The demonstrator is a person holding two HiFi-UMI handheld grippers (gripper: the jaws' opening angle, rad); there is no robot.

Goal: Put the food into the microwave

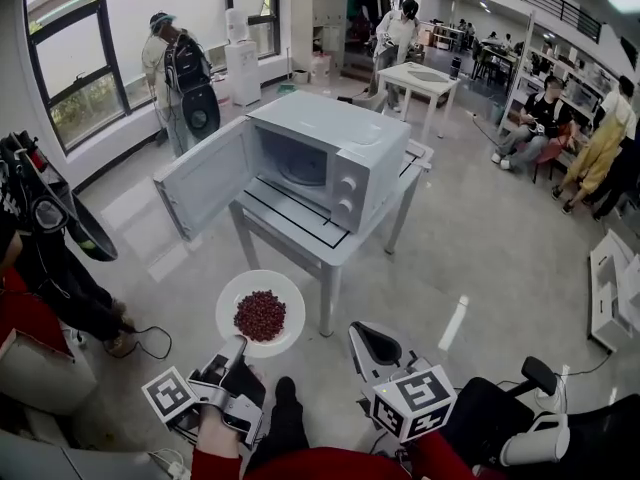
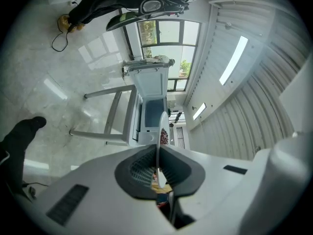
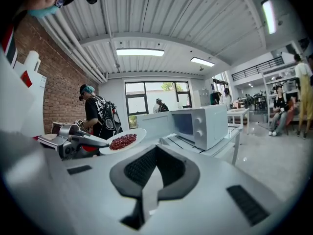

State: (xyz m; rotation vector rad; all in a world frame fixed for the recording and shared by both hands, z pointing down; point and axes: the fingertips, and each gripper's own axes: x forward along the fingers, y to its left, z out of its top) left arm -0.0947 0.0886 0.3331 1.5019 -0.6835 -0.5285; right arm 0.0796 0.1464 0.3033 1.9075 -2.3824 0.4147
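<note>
The left gripper (image 1: 238,348) is pinched onto the near rim of a white plate (image 1: 232,298), jaws closed flat on the edge at the plate's six o'clock. The plate hangs level in the air above the floor (image 1: 480,258), short of the table, with a heap of small dark red food (image 1: 260,315) in its middle. The right gripper (image 1: 370,343), at about four o'clock from the plate, has its jaws pressed together with nothing between them.

This looks like the carry-in stage. The microwave (image 1: 335,158) stands at twelve o'clock from the plate on a small white table (image 1: 300,243), its door (image 1: 205,178) swung wide toward ten o'clock and the turntable (image 1: 303,171) visible in the open cavity. The next move calls for bringing the plate forward to cavity height and keeping it flat, since a one-edge pinch leaves the far side unsupported and the loose food could roll. It must pass to the right of the door edge and land on the turntable before the jaws let go.

The microwave covers most of the tabletop. The floor is pale and glossy. A person (image 1: 175,68) stands by the window (image 1: 75,58) at eleven o'clock, a second table (image 1: 418,78) is at one o'clock, and seated people (image 1: 540,123) are at two o'clock
</note>
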